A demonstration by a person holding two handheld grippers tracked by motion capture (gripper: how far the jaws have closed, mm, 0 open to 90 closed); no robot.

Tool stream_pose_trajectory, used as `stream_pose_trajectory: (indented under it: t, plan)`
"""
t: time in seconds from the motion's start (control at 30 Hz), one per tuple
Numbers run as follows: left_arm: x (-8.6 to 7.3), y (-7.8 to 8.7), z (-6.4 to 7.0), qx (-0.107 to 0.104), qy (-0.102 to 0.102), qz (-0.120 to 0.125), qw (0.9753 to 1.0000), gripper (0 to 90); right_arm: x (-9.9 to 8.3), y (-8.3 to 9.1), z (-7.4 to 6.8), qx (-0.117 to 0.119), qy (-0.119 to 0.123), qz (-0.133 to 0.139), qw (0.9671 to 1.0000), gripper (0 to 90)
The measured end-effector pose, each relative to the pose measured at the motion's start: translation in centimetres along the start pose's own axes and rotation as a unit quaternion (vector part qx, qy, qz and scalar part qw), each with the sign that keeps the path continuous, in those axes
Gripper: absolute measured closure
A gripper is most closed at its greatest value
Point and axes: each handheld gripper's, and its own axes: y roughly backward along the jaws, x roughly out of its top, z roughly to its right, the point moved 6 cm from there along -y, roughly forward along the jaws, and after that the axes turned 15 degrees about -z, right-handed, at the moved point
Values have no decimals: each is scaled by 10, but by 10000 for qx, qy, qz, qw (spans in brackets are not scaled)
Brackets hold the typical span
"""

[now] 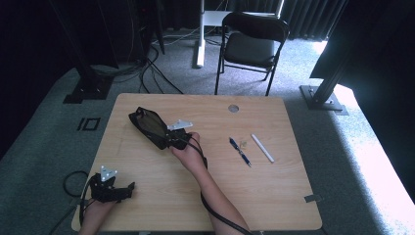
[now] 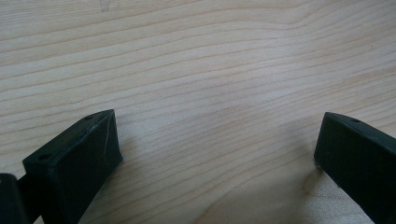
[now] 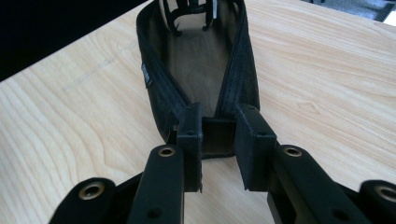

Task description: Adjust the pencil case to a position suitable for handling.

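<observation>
- Lying on the wooden table (image 1: 274,196) are three loose things — one black mesh pouch (image 1: 147,125), one dark blue pen (image 1: 240,151) and one white stick (image 1: 262,148).
- Two grippers are at work. The right gripper (image 3: 217,154) has its jaws pressed in on the near end of the pouch, whose mouth gapes open beyond them.
- The left gripper (image 2: 217,149) sits at the table's near left corner, jaws spread wide over bare wood.
- Pen and stick lie just beside each other, well apart from the pouch.
- One black folding chair (image 1: 252,41) stands beyond the table on grey carpet (image 1: 44,142) — dark curtains behind.
</observation>
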Motion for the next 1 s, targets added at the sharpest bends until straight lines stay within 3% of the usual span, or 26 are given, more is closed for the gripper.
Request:
stream_pose_trajectory:
  t: [0.77,1.0]
  plan:
    - [0,0,0,0,1,2,10000,5,-45,39,22,26,-58,78,9999,731]
    - [0,0,0,0,2,2,10000,5,-63,59,29,2,-66,128,9999,731]
